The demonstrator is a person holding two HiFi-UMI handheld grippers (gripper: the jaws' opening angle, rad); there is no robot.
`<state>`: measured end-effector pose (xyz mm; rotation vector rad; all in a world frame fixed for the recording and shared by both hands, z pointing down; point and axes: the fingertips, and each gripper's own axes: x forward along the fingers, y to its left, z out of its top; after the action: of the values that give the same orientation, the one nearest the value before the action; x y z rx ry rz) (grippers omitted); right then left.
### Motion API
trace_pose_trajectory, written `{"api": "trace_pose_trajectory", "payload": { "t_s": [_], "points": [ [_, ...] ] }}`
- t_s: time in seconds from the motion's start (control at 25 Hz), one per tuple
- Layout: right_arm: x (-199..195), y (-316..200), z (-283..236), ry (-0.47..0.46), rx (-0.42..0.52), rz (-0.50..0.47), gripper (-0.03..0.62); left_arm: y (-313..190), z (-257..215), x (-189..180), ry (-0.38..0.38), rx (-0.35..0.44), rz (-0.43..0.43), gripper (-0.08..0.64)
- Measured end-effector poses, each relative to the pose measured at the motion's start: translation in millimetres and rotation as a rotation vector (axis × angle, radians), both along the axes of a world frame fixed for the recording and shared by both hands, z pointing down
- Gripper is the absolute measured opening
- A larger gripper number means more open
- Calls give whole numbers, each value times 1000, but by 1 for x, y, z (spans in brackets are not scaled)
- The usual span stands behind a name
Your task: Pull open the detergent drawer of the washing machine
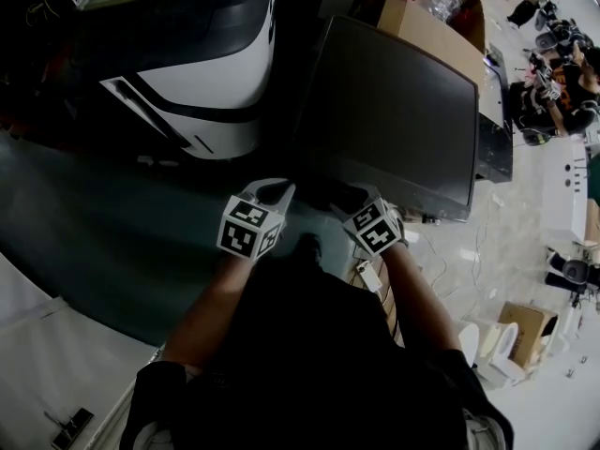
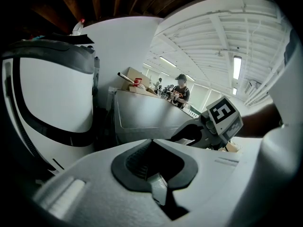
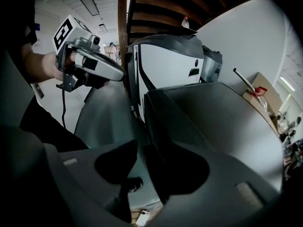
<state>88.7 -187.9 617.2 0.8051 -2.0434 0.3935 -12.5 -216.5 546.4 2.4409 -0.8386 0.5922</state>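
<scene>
A dark grey washing machine (image 1: 394, 120) stands ahead of me, seen from above. My right gripper (image 1: 345, 198) is at its near left top corner. In the right gripper view that dark corner edge (image 3: 150, 131) runs down between the widely parted jaws, and I see no pad pressing on it. The detergent drawer itself is lost in the dark there. My left gripper (image 1: 275, 191) hovers just left of the machine, jaws apart with nothing between them. The left gripper view shows the machine's front (image 2: 142, 119) and the right gripper (image 2: 177, 137).
A white and black machine (image 1: 197, 73) stands close on the left, a narrow gap between the two. A cardboard box (image 1: 441, 26) sits behind the grey machine. Cables, a power strip (image 1: 367, 275) and boxes (image 1: 520, 331) lie on the floor at right. People sit at far right (image 1: 553, 73).
</scene>
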Motion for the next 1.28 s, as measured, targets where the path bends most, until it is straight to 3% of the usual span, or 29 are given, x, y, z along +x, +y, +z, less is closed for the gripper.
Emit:
{"api": "trace_pose_trajectory", "payload": {
  "t_s": [0.36, 1.28],
  "points": [
    [-2, 2, 1, 51, 13, -46, 196, 3, 7, -10, -4, -18, -15, 11],
    [-3, -3, 5, 108, 54, 5, 166, -1, 17, -18, 4, -43, 21, 11]
  ]
}}
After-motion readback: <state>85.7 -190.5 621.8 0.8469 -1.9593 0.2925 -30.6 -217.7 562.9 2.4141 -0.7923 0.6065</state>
